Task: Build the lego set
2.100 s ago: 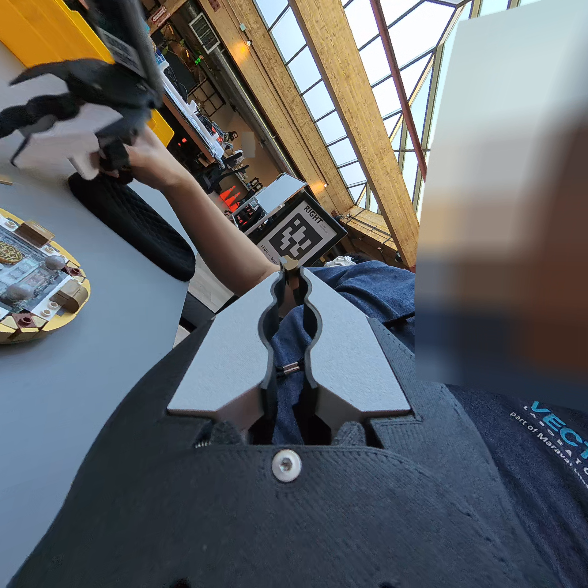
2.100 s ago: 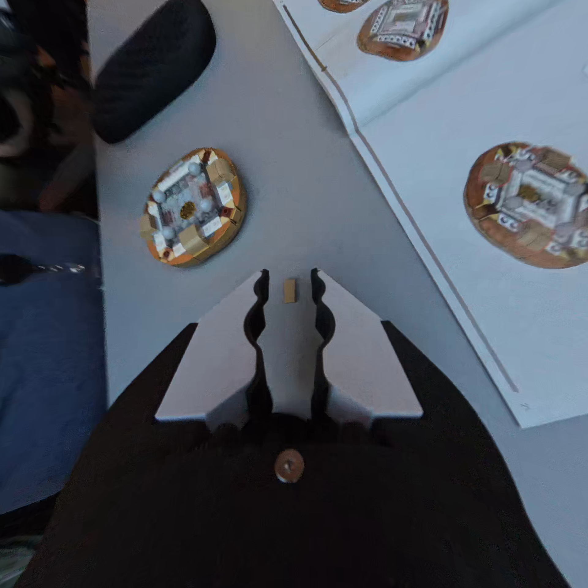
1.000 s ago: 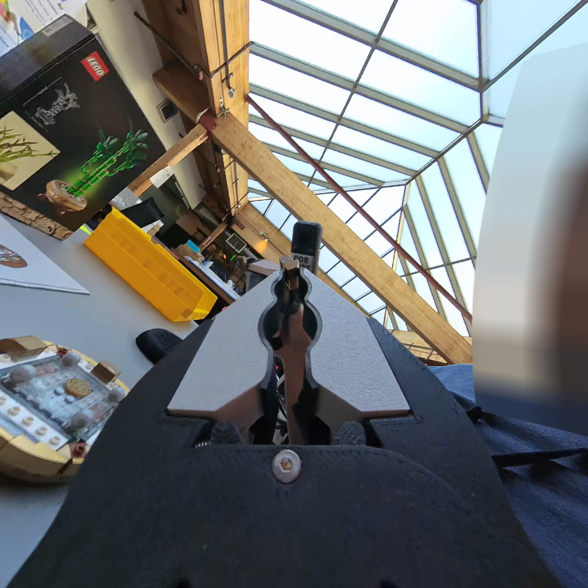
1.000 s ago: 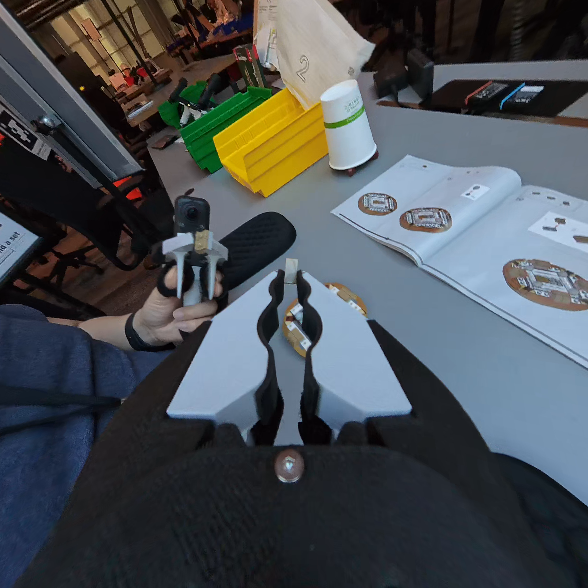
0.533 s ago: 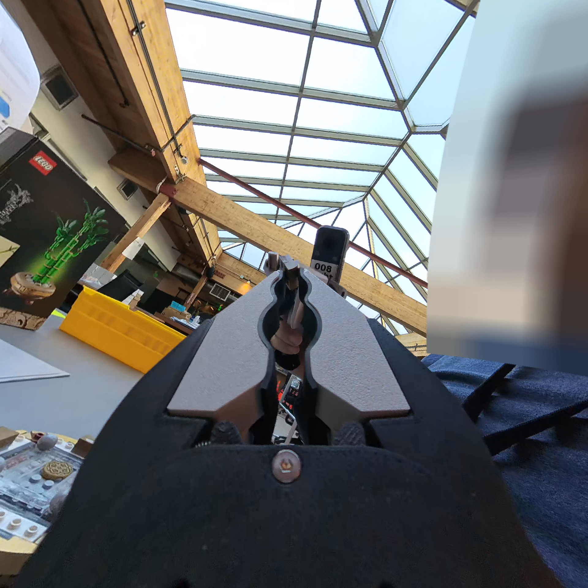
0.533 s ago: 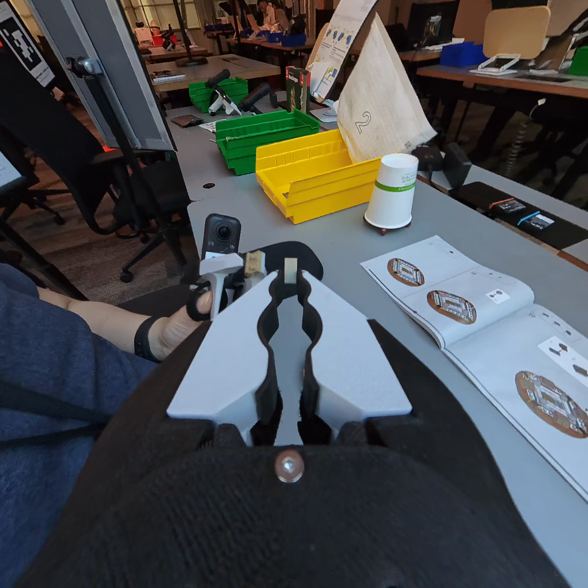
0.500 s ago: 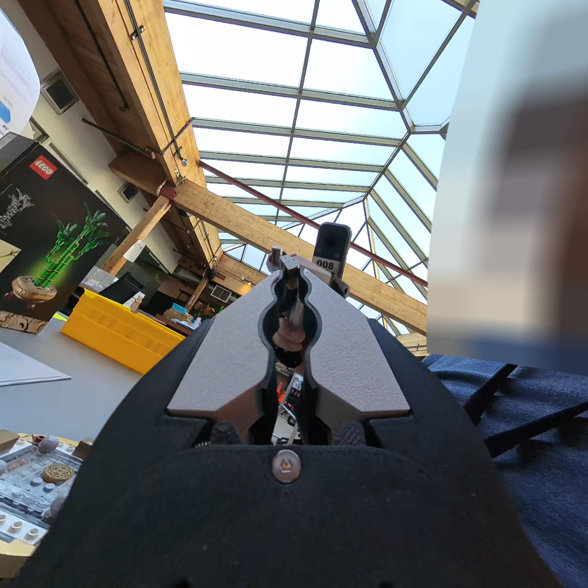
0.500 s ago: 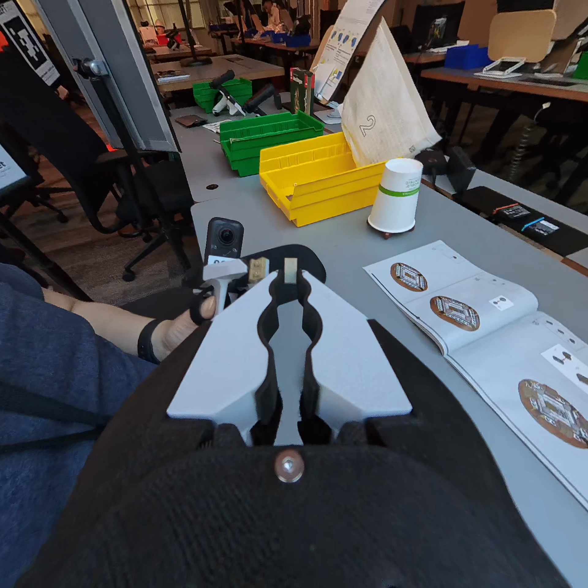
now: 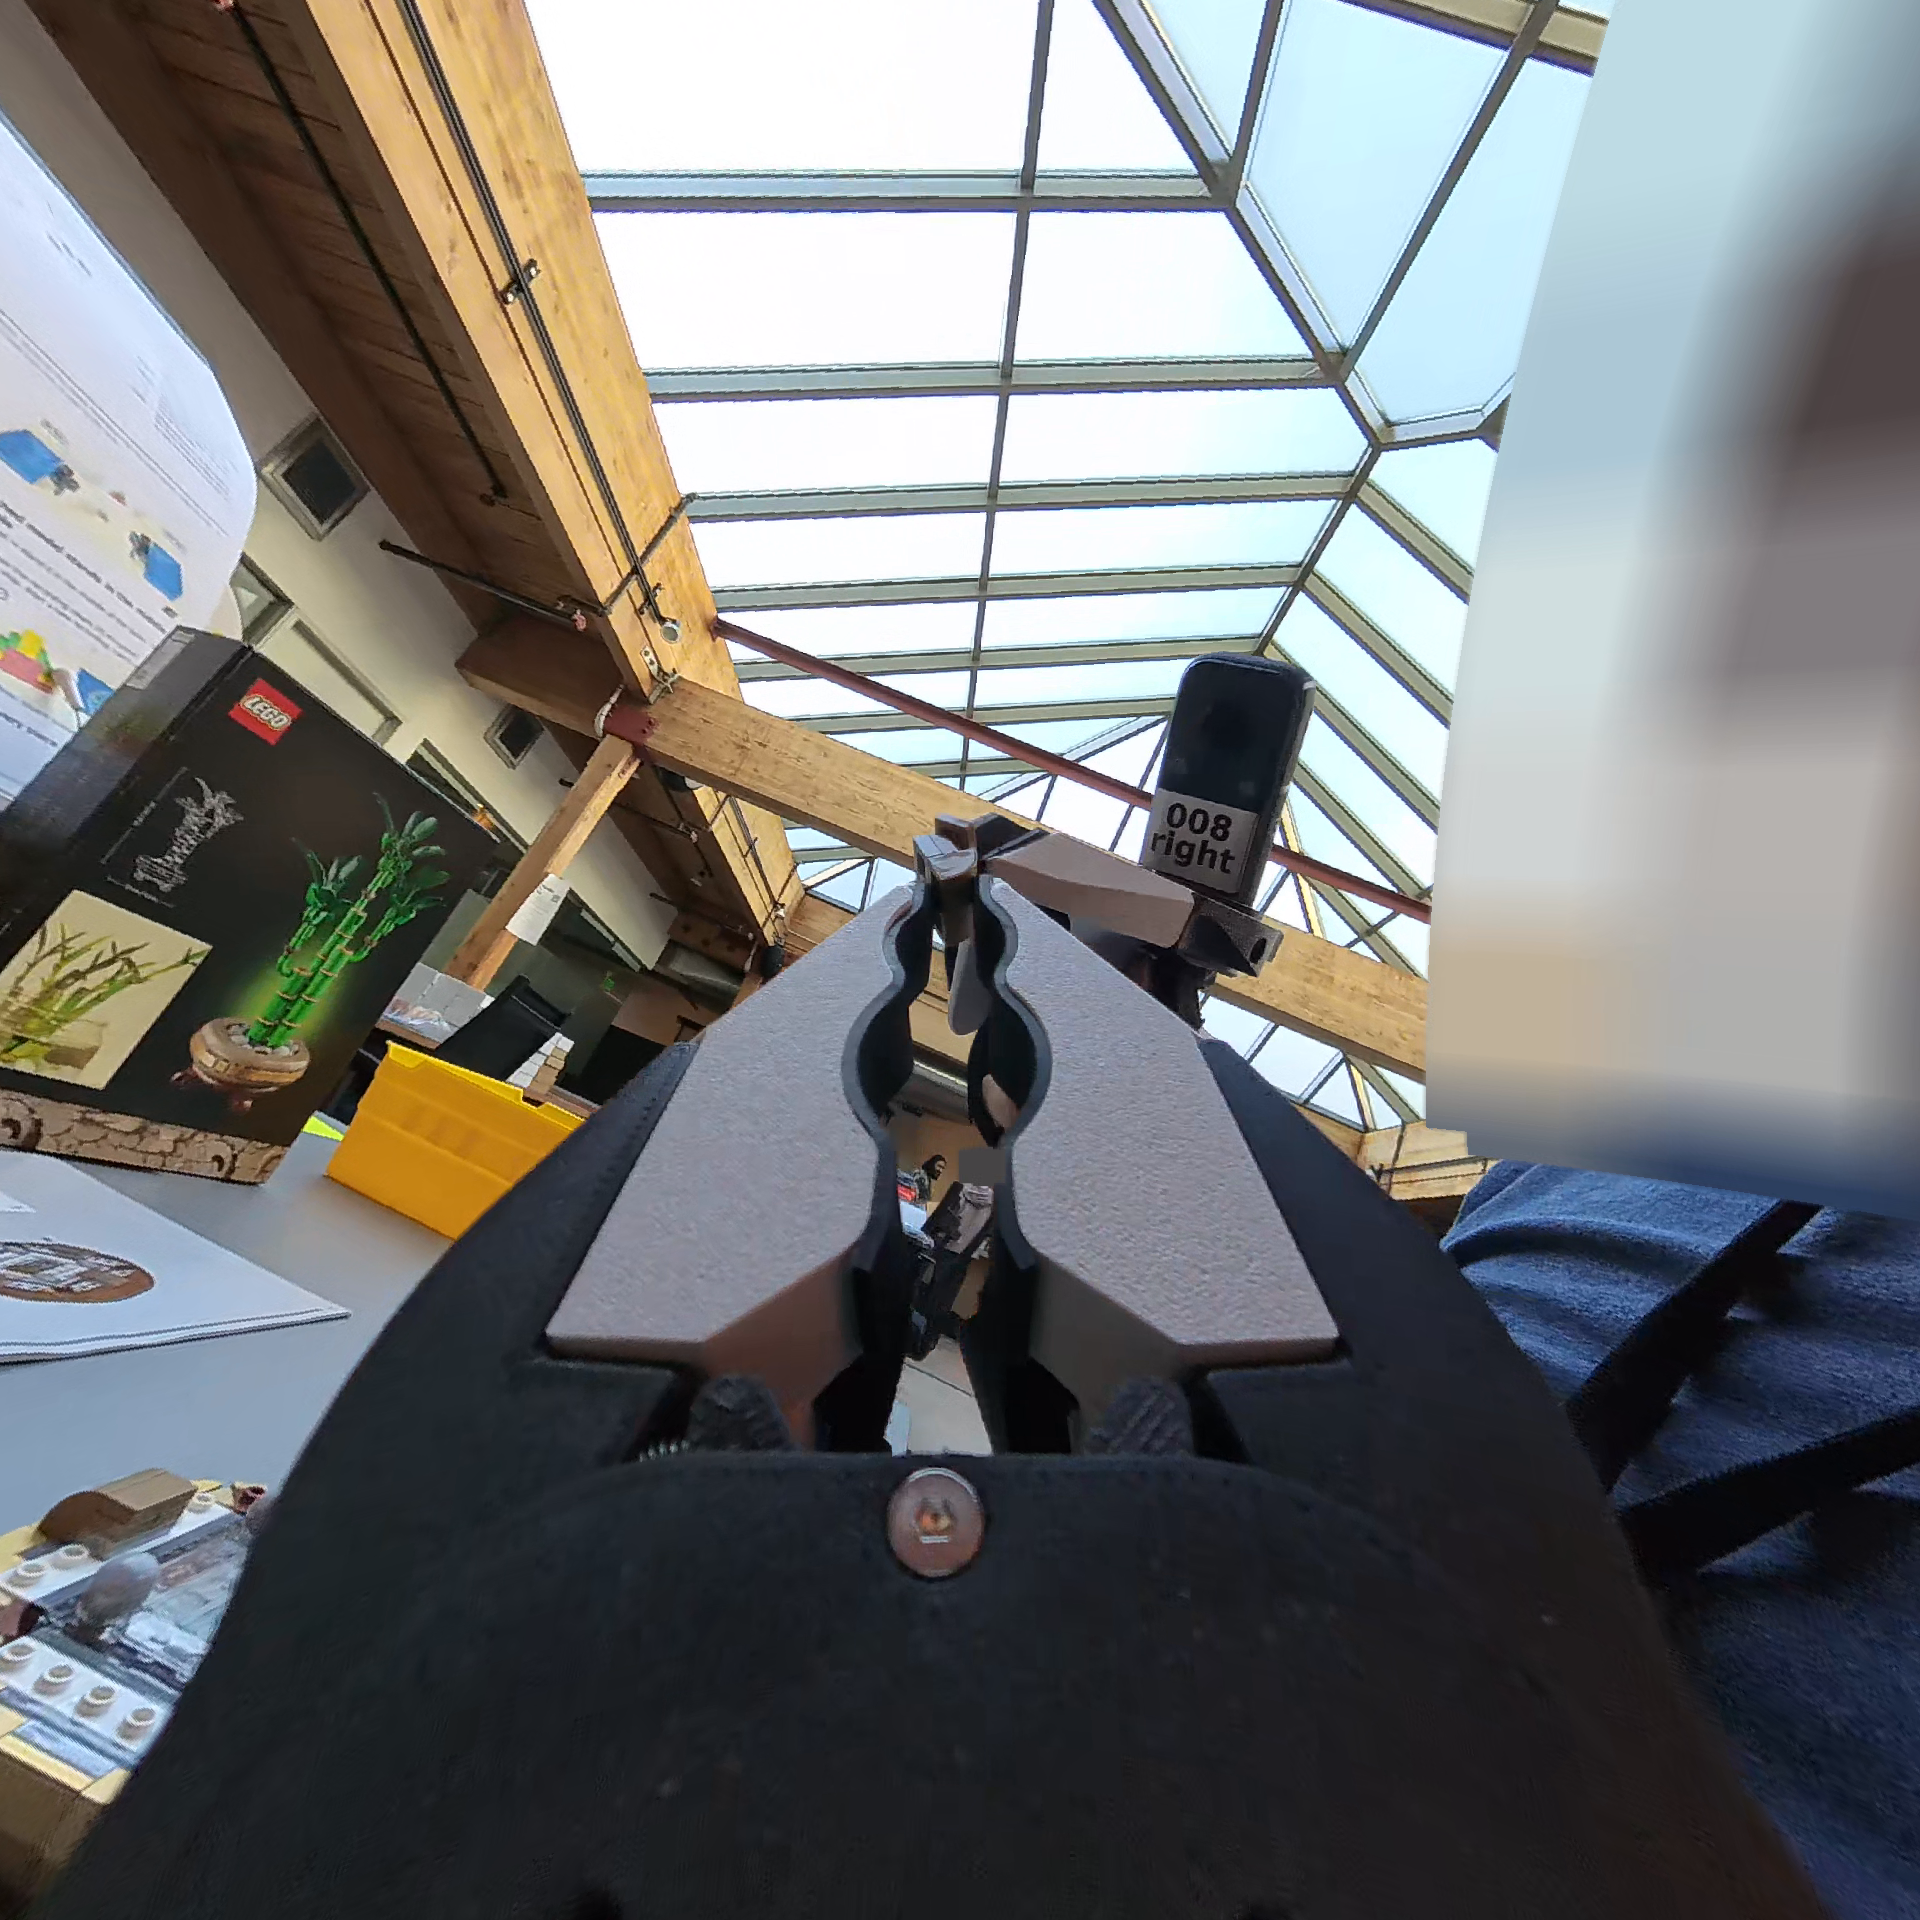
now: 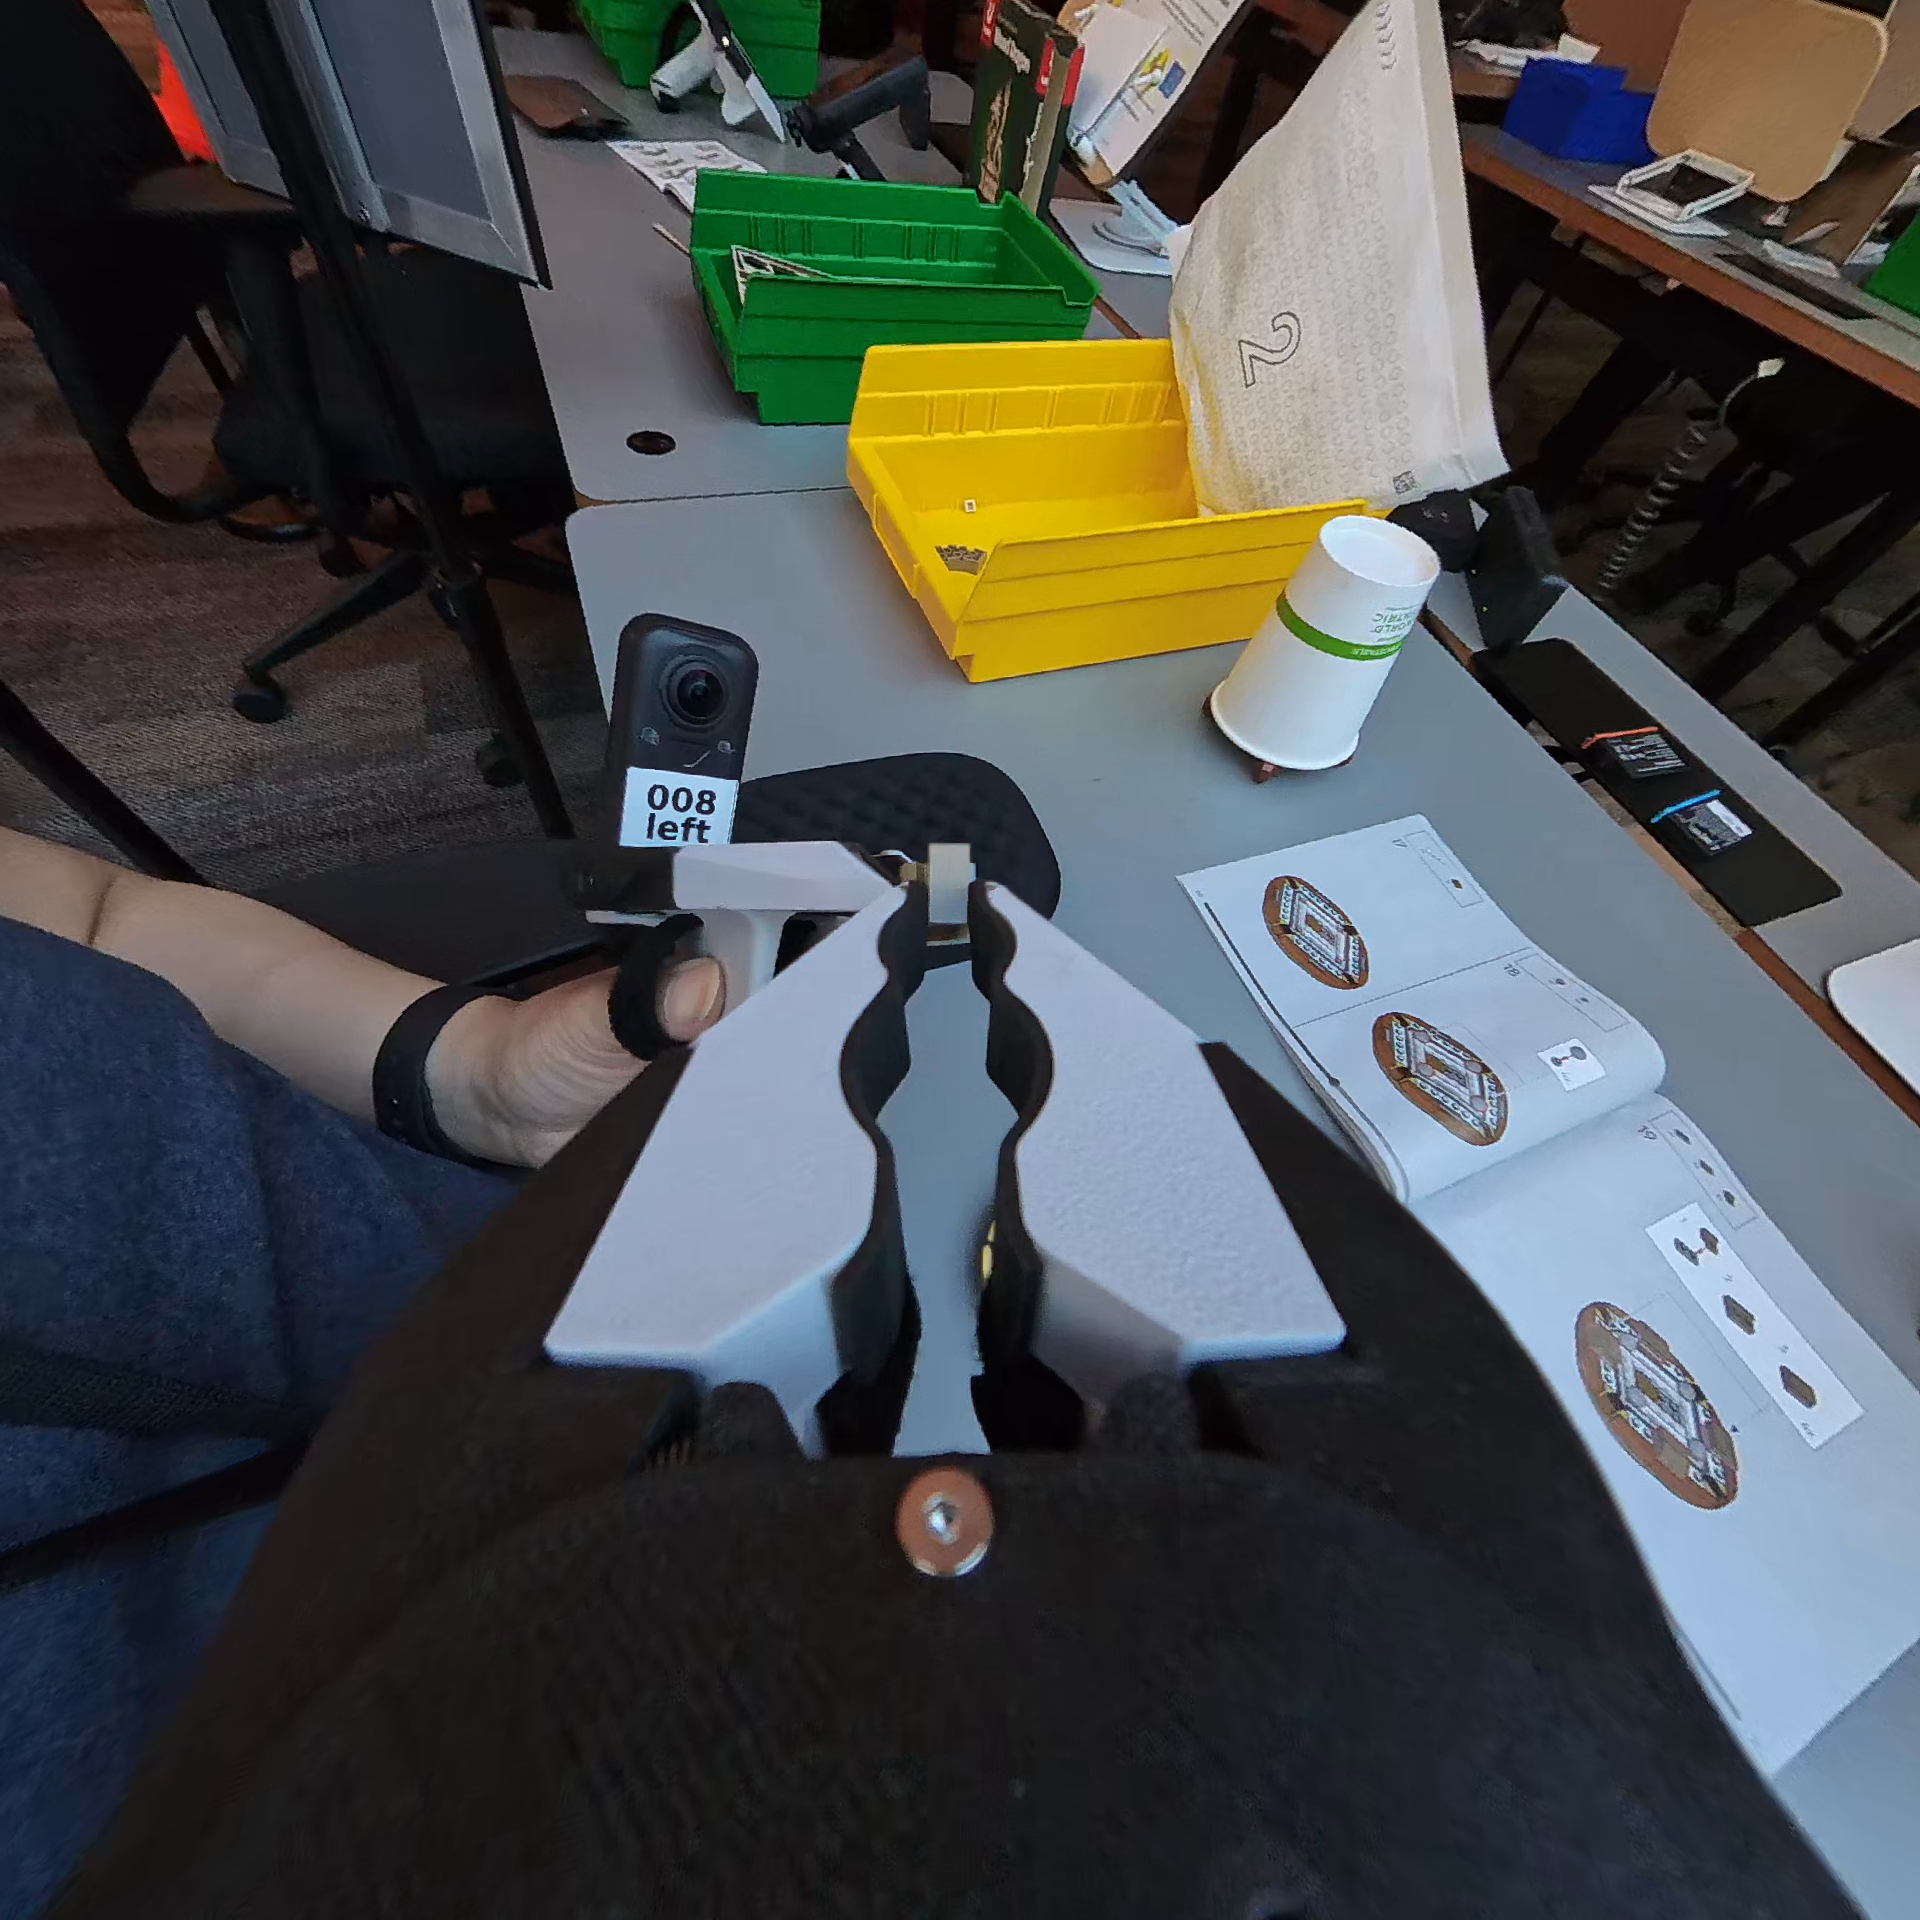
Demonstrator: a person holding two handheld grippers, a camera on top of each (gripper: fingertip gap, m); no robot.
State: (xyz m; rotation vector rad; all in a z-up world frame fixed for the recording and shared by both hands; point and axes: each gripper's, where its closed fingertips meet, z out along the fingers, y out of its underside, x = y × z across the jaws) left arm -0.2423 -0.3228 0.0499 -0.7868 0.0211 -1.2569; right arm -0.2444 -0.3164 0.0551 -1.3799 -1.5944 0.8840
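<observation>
Workshop interior with timber beams and a glazed roof overhead; work proceeds above a grey table. On the table: a yellow bin with a green bin behind it, an upturned white paper cup, a black padded rest and an open instruction booklet showing round brown builds. The set's dark box, printed with a green bamboo plant, stands at the table's far side in the left wrist view.

Both grippers are raised off the table with their tips meeting. The right gripper is clamped on a small pale tan brick that projects beyond its fingertips. The left gripper is closed on a small dark brown piece. In the right wrist view the left gripper enters from the left, held by a hand with a black wrist strap, and its tip sits against the tan brick. Whether the two pieces are actually joined cannot be determined.

The partly built round base, tan-edged with white studded plates and grey rounded parts, lies on the table at the lower left of the left wrist view, well apart from the grippers.
</observation>
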